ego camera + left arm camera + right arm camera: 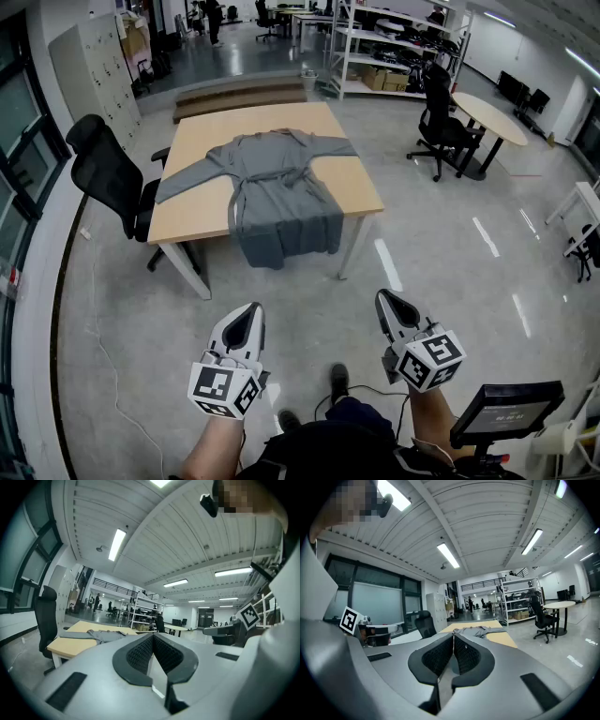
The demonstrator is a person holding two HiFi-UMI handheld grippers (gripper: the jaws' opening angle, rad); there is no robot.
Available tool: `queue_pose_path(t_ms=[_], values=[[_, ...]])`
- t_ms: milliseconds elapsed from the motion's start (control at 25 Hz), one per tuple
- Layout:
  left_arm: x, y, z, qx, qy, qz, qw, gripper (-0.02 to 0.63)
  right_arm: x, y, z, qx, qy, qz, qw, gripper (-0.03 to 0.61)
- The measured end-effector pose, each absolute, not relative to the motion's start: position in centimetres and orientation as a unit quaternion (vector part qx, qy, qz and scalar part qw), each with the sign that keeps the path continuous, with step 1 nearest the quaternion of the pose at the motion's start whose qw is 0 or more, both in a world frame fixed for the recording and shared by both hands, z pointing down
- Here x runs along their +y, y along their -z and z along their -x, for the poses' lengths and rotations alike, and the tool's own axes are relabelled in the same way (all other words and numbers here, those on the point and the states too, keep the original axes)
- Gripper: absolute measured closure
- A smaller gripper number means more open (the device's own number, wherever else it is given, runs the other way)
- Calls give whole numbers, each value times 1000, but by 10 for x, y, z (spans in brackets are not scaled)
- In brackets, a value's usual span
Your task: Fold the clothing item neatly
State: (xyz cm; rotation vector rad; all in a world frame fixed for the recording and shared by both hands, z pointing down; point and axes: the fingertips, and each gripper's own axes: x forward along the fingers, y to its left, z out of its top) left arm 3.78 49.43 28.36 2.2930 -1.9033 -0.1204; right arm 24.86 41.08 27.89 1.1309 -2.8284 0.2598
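Robe (277, 183) lies spread on the table (202, 211) in the head view, hem hanging over the near edge; left gripper (249, 314) and right gripper (387, 302) hang well short of it. Left gripper view: jaws clenched together, empty. Right gripper view: jaws clenched together, empty.

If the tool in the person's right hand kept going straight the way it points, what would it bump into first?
Ahead of the right tool lies open air above the floor, then probably the wooden table with the grey garment spread on it; depth is hard to judge.
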Motion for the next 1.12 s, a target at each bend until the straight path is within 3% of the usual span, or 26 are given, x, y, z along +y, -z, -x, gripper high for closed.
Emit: queue_pose_path(t_ms=[680, 1120], values=[[287, -246, -103, -646, 30, -761, 55, 615, 218, -279, -316, -930, -95, -354, 18, 569], [202, -245, -54, -652, 24, -756, 56, 615, 135, -273, -268, -938, -85, -336, 31, 569]])
